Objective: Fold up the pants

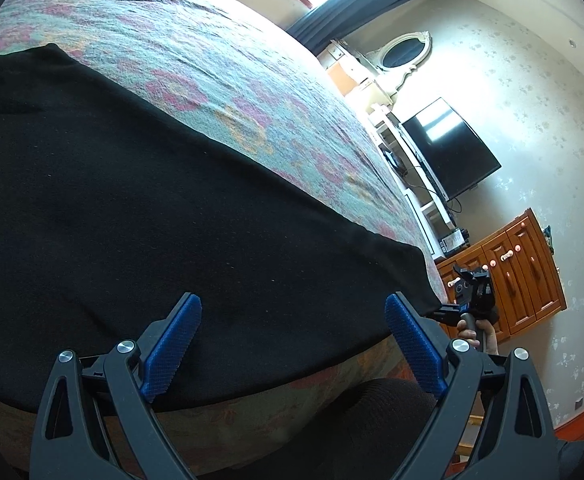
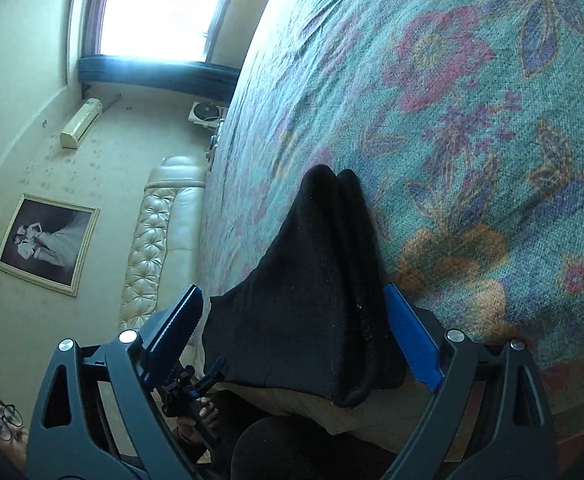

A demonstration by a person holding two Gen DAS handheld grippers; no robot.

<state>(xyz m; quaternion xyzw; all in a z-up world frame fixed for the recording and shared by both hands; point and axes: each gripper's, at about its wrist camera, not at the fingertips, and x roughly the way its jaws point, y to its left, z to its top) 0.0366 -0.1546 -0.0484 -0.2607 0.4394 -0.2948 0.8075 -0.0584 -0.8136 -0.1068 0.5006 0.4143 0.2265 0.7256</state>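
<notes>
Black pants (image 1: 139,208) lie spread on the floral bedspread (image 1: 219,64), their near edge at the bed's front edge. Left gripper (image 1: 292,344) hovers over that edge, jaws wide apart and empty. Right gripper (image 2: 294,336) stands with jaws spread, the pants' folded end (image 2: 316,300) between its pads (image 2: 412,336), unclamped.

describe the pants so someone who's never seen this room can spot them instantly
Find the big bed with the teal floral bedspread. At its near edge, right in front of both open grippers, lies a flat slab of black fabric: the pants. They are the only plain dark thing on the patterned cover, and one folded end hangs slightly over the bed's edge.
</notes>
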